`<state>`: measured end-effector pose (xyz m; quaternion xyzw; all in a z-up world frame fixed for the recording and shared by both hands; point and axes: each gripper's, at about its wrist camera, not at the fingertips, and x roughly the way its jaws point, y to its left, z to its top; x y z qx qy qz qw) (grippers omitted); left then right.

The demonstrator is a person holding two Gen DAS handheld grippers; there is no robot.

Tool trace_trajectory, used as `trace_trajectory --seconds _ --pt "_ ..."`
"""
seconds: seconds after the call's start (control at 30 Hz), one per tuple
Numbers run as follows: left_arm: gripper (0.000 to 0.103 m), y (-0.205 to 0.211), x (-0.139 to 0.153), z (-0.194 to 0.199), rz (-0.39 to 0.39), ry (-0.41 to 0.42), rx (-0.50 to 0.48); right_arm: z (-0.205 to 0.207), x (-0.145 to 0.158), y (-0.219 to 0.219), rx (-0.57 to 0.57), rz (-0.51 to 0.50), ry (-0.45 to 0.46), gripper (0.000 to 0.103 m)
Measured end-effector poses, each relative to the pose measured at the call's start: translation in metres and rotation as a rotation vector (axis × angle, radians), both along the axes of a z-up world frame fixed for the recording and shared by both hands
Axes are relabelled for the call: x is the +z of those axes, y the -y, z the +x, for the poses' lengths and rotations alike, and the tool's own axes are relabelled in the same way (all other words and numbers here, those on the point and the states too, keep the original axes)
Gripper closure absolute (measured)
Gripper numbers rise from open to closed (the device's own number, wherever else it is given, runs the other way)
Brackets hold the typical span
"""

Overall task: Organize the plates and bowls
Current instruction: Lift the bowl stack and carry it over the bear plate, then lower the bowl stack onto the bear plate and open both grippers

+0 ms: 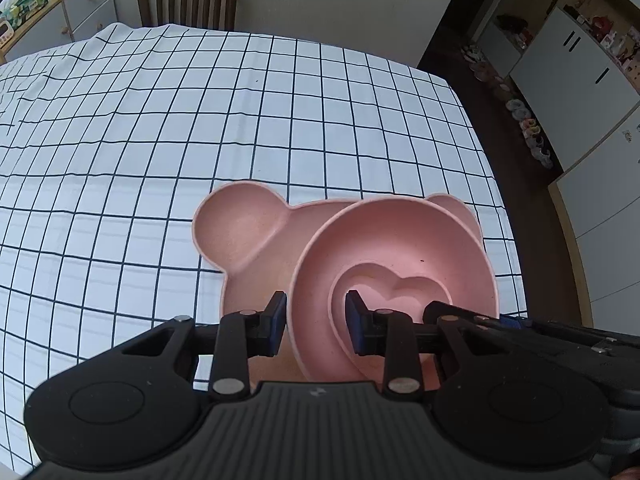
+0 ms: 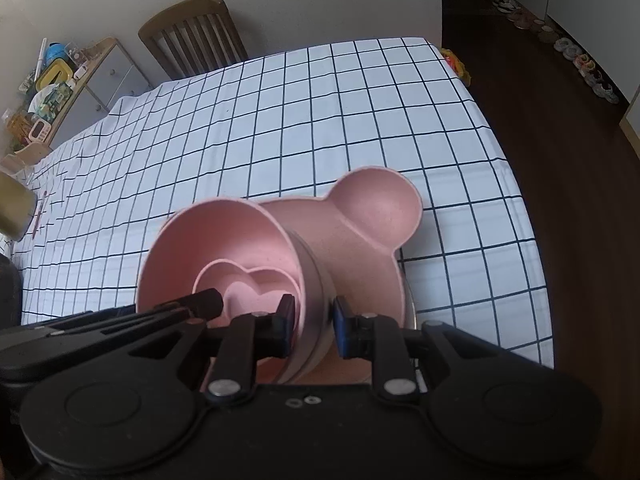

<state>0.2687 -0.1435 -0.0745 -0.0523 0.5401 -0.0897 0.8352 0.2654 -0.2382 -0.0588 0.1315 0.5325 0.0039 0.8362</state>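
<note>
Both grippers pinch the round pink bowl [image 1: 394,264], left gripper [image 1: 316,322] and right gripper [image 2: 314,326] on opposite rim walls, steadying it over the pink bear-shaped plate [image 1: 256,248] near the surface's right edge.

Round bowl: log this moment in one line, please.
left gripper: shut on round bowl wall | right gripper: shut on opposite wall | inside: nested heart bowls | beneath: bear-shaped plate on checked tablecloth

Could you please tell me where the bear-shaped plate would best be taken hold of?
Probably the left ear rim of the bear-shaped plate, pinched from above on the left: that raised thin rim is exposed, while the round bowl overlaps its right side.
</note>
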Motion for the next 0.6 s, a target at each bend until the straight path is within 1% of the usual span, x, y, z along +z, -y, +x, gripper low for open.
trace_trajectory --seconds 0.07,0.17,0.27,0.4,0.5,0.57,0.6 --pt "0.073 0.005 -0.001 0.001 0.011 0.012 -0.011 0.002 -0.002 0.002 -0.005 0.006 -0.004 0.084" --pt "0.073 0.007 -0.006 0.003 0.011 -0.002 -0.011 0.004 -0.005 0.003 0.001 -0.006 -0.012 0.084" --pt "0.073 0.008 -0.010 0.004 0.016 -0.008 -0.013 0.006 -0.009 0.006 -0.005 0.005 -0.019 0.084" --pt "0.073 0.010 -0.013 0.004 0.037 0.002 -0.016 0.005 -0.009 0.006 -0.001 0.012 -0.002 0.084" --pt "0.073 0.010 -0.013 0.003 0.038 0.008 -0.022 0.006 -0.009 0.006 0.001 0.011 0.000 0.084" --pt "0.073 0.008 -0.012 0.002 0.035 0.008 -0.021 0.006 -0.009 0.007 0.000 0.017 0.003 0.082" --pt "0.073 0.008 -0.012 0.002 0.038 0.012 -0.020 0.005 -0.008 0.007 0.003 0.013 0.007 0.078"
